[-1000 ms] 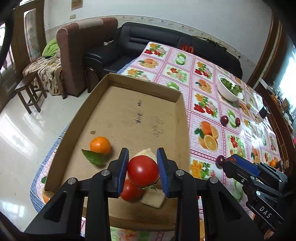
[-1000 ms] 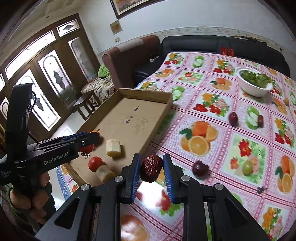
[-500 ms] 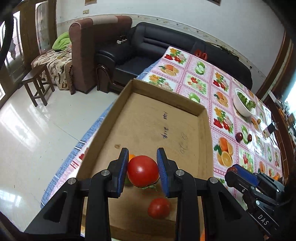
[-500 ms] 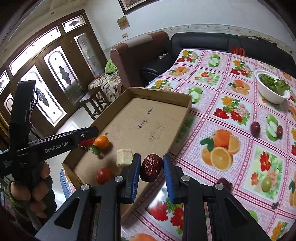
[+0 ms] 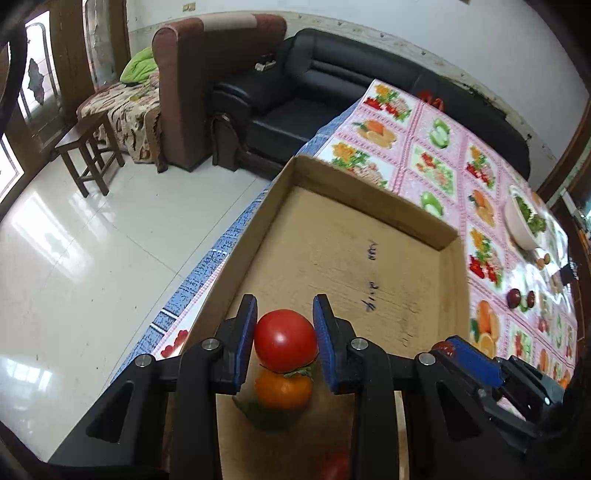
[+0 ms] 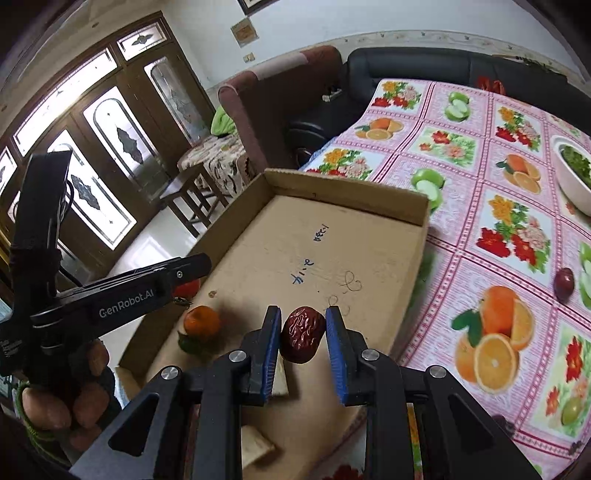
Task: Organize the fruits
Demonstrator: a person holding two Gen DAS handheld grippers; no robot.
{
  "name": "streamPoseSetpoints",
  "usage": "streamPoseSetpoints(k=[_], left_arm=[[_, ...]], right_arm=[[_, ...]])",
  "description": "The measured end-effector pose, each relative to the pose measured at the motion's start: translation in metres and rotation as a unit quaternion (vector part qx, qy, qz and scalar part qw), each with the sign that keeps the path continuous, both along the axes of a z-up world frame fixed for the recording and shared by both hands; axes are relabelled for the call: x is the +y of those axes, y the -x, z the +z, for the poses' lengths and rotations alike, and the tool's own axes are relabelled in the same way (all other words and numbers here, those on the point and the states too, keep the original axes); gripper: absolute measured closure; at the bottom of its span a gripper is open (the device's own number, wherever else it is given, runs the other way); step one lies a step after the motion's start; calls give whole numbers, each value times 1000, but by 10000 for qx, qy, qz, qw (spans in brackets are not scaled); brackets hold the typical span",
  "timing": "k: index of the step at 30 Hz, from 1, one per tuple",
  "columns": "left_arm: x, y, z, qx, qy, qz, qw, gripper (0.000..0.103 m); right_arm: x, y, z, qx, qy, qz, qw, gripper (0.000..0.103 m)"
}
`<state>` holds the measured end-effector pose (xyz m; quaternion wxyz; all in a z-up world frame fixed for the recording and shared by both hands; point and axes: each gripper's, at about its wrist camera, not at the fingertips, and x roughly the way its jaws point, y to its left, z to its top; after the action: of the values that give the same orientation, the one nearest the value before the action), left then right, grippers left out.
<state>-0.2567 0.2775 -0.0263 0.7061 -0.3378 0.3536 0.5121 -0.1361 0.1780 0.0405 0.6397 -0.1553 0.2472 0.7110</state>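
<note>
Cardboard tray [image 6: 369, 199] sitting on the counter [image 6: 480, 206], near its left edge. Inside, tangerine [image 6: 202, 320] at the near-left. Bowl [image 6: 570, 181] far right on the counter.

Ahead of the grippers a black leather sofa [image 5: 325, 85] stands against the white wall [image 5: 424, 29], a brown armchair [image 5: 199, 74] beside it. To their left, a wooden stool [image 5: 88, 147] on glossy pale tiles [image 5: 74, 258]; daylight enters glazed wooden doors [image 6: 103, 147].

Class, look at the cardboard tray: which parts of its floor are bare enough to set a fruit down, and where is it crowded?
Free: the tray floor from the blue handwriting to the far wall, and along its right wall. Crowded: the near end, where the orange with its leaf and pale cut chunks lie beneath the left hand-held gripper holding a tomato and the right hand-held gripper holding a date.
</note>
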Motion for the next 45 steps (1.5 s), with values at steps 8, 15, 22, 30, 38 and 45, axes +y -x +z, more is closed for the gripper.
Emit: streamPoseSetpoints(k=[8, 15, 22, 30, 38, 45], left_arm=[[12, -13, -22, 283, 302, 33, 9991, 74], [10, -10, -21, 162, 459, -47, 9988, 73], [-22, 1, 21, -608, 118, -216, 9978, 63], [-88, -9, 59, -2092, -387, -937, 9726, 32], [-156, -86, 48, -2053, -10, -2113, 9556, 29], [-179, -122, 12, -1575, 297, -2188, 9625, 29]], right_arm=[[32, 11, -17, -310, 357, -11, 9989, 78], [35, 13, -26, -434, 468, 7, 9980, 74], [9, 6, -14, -227, 247, 23, 9994, 69], [-93, -37, 7, 223, -507, -437, 9975, 44], [-194, -106, -23, 642, -686, -1378, 9860, 43], [-256, -162, -53, 909, -732, -2032, 9722, 42]])
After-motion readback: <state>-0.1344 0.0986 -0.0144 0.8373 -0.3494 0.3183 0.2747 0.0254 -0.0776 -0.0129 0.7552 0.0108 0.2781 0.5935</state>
